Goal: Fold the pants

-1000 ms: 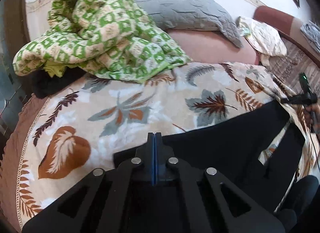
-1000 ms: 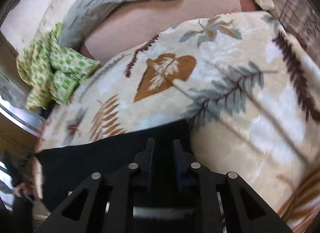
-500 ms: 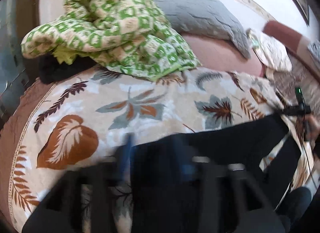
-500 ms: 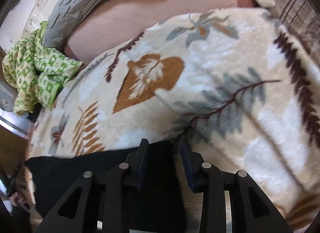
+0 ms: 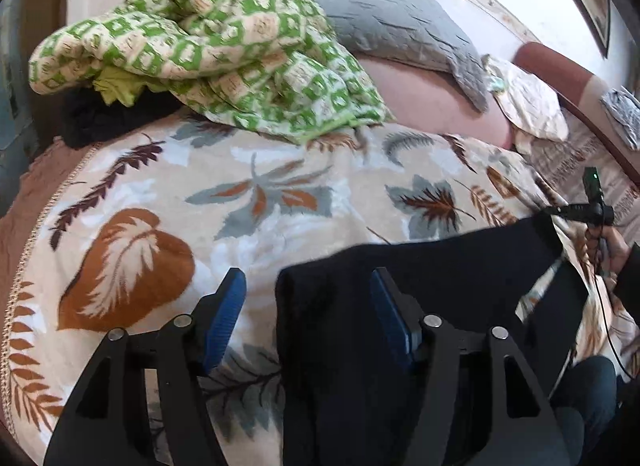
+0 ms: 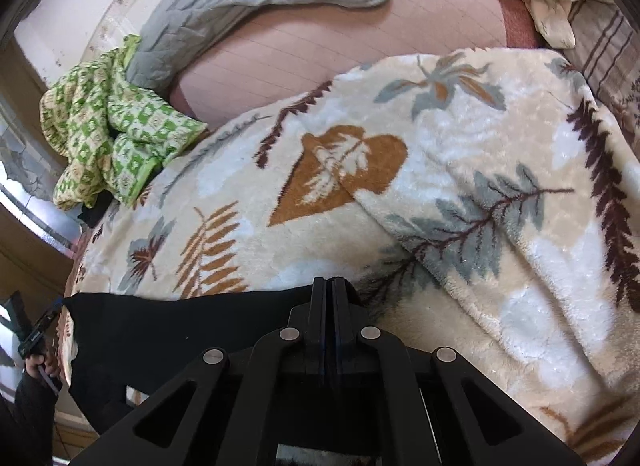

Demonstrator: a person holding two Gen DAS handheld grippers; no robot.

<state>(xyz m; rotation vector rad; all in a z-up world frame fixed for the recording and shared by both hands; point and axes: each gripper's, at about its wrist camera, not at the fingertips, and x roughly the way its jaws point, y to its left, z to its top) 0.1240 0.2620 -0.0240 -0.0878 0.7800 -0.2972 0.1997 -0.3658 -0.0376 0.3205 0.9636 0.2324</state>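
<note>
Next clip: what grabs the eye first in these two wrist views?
The black pants stretch dark across the pale leaf-print blanket. The left gripper straddles their near edge with jaws wide open, while the right gripper is shut on their far corner. A green checked quilt is heaped behind, beside a gray pillow.

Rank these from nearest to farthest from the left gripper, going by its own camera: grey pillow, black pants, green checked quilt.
From the left gripper:
1. black pants, partly between its fingers, running right.
2. green checked quilt, beyond, upper left.
3. grey pillow, behind the quilt, against the wall.
</note>
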